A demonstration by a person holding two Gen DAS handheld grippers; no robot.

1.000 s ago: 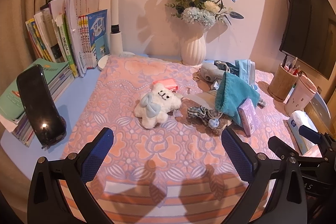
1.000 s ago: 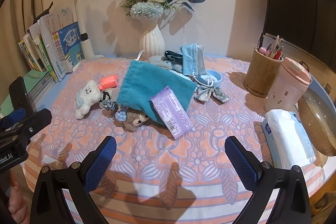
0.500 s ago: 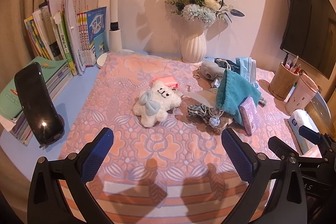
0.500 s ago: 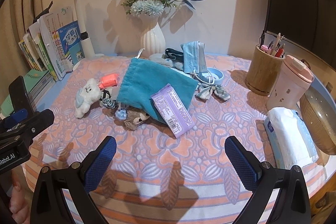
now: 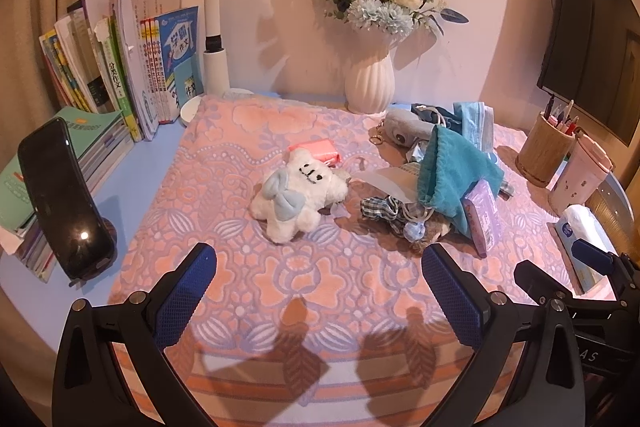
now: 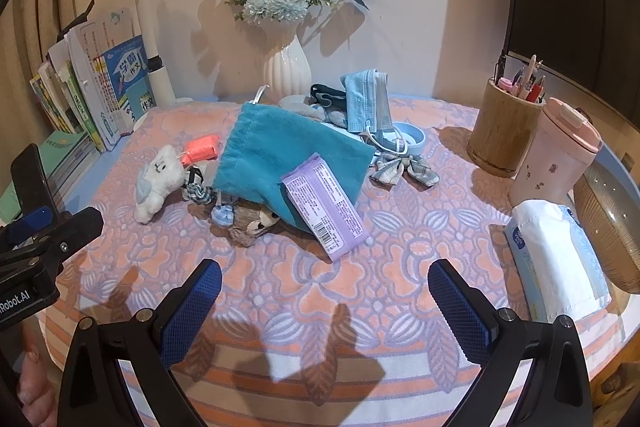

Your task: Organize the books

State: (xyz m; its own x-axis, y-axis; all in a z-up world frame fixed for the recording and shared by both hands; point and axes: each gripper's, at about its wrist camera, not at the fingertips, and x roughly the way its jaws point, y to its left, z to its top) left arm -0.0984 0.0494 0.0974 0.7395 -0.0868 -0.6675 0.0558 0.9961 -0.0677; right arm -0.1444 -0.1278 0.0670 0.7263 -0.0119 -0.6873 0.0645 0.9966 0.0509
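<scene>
A floral blanket (image 5: 248, 163) is covering the table; upright books (image 5: 120, 67) are leaning at the back left by the lamp (image 5: 216, 39), with a flat stack (image 5: 100, 143) just in front. The left gripper (image 5: 320, 291) and right gripper (image 6: 324, 303) are hovering released, gripping nothing, jaws spread wide; a teal pouch (image 6: 280, 155), purple packet (image 6: 324, 207) and plush (image 5: 296, 195) are lying mid-blanket, well apart from the books.

Both grippers hover side by side, empty. The left gripper (image 5: 318, 291) has its blue-padded jaws spread wide; the right gripper (image 6: 324, 303) matches it, jaws wide apart, gripping nothing.
</scene>
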